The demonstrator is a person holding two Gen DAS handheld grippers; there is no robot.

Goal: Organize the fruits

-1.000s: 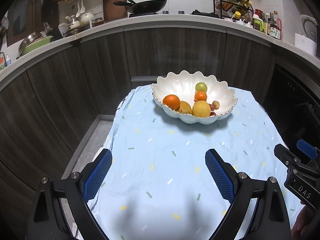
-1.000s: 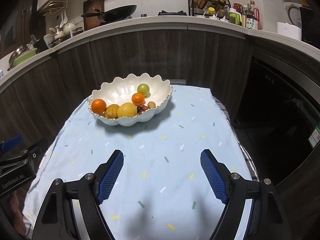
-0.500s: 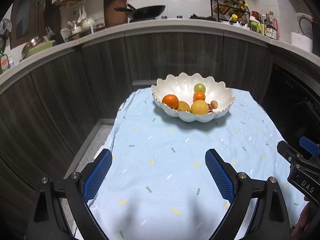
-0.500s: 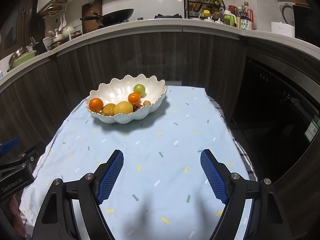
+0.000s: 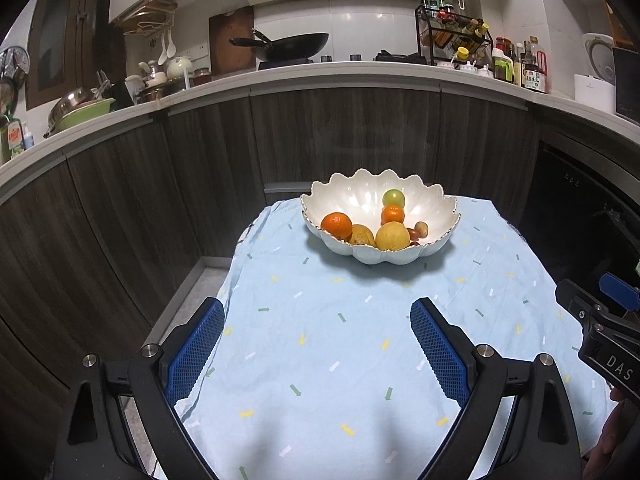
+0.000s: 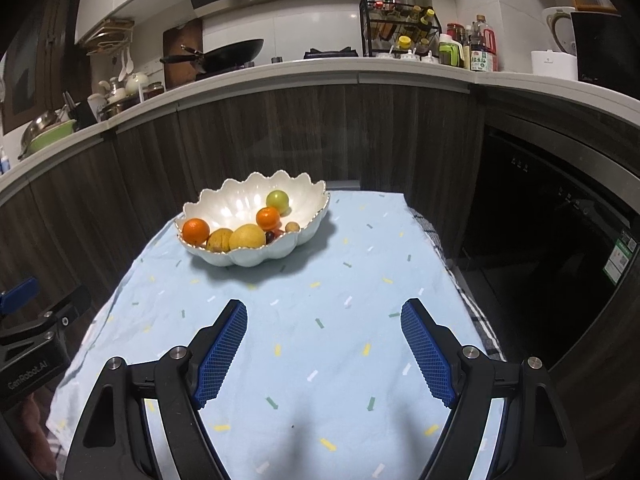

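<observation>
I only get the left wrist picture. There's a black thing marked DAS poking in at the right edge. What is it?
Observer: That is the right gripper. Its own camera shows both blue fingers spread wide, with nothing between them.
Operator: Is anything under the blue tablecloth?
Observer: Yes. Along the right edge of the tablecloth, a black-and-white checked cloth peeks out from beneath.
Operator: Does my gripper carry writing too?
Observer: It does. The right wrist view catches the body of the left gripper at its left edge, with a label reading GenRobot.AI.
</observation>
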